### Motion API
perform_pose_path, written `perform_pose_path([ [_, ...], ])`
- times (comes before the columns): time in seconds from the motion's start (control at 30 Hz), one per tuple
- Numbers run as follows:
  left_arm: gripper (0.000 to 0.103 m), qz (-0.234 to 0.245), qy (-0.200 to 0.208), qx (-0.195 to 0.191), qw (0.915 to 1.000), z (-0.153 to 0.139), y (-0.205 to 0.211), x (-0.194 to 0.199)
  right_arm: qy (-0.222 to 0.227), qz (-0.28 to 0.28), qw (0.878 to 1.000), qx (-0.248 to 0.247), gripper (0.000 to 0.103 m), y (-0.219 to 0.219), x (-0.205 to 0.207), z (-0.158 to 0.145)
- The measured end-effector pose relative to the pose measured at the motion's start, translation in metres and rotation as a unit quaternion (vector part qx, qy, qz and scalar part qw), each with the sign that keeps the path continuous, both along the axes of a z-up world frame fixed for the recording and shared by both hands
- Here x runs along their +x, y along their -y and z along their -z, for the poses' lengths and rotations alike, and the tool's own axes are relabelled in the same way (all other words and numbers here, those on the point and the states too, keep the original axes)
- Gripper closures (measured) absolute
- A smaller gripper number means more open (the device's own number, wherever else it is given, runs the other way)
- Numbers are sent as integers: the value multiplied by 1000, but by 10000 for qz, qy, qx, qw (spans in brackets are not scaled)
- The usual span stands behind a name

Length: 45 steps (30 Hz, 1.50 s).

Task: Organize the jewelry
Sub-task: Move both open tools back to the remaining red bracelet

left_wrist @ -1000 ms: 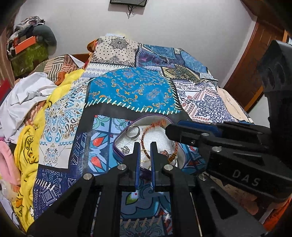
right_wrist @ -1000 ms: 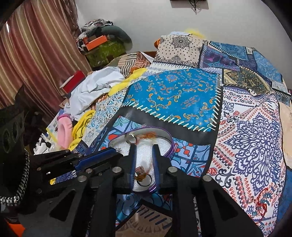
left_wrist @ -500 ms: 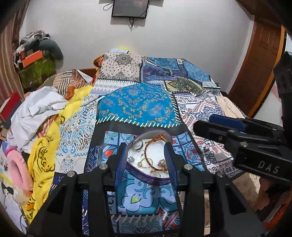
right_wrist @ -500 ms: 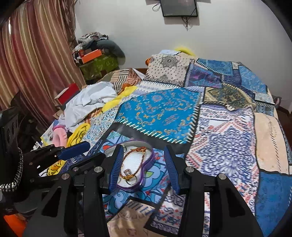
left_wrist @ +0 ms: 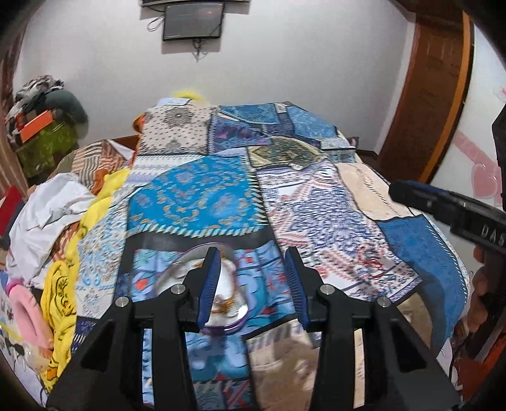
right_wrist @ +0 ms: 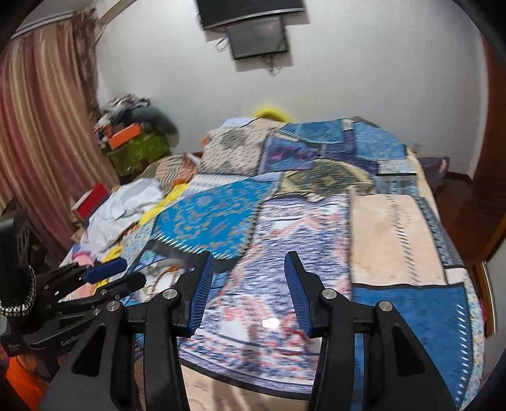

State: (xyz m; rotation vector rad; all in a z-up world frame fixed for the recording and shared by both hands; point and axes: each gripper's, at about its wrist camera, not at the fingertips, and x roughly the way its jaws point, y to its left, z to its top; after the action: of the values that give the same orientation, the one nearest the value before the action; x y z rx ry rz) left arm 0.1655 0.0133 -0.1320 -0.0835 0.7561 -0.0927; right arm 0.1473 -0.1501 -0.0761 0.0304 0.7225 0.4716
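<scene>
Left wrist alone: jewelry (left_wrist: 225, 302) inside tray (left_wrist: 177, 268).

Both views look forward along their own tongs, from above the near end of the bed toward the far white wall. The left wrist view sits above the patchwork bedspread (left_wrist: 202, 196), with the left tongs (left_wrist: 253, 284) low in frame and the right tongs (left_wrist: 442, 205) entering at its right edge. The right wrist view sits further right, showing the left tongs (right_wrist: 95, 278) at lower left. Both share the bedspread (right_wrist: 395, 237), the wall screen (left_wrist: 193, 20) (right_wrist: 259, 38) and the clothes pile (left_wrist: 47, 208) (right_wrist: 126, 205).
</scene>
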Motion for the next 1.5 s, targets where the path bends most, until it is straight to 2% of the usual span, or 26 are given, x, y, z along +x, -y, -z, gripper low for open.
perform_pose_path([
  [0.3,60,515,-53,-148,9986,1,53,27,-71,509,9986,-130,60,54,3,5],
  [0.57,60,697,-427,-147,9965,29,74,44,-359,497,9979,-229,60,68,4,26],
  [0.8,60,747,-671,-100,9949,49,72,42,-730,79,9967,-347,60,47,3,60],
  [1.03,60,717,-702,-99,9949,53,69,42,-935,-290,9933,-613,60,28,3,81],
  [1.33,60,713,-702,-131,9949,54,69,41,-777,-549,9924,-785,60,22,3,88],
  [1.37,60,706,-698,-124,9950,54,68,41,-758,-556,9922,-822,61,20,3,88],
  [1.5,60,689,-691,-127,9951,53,65,39,-689,-639,9917,-879,91,16,1,89],
])
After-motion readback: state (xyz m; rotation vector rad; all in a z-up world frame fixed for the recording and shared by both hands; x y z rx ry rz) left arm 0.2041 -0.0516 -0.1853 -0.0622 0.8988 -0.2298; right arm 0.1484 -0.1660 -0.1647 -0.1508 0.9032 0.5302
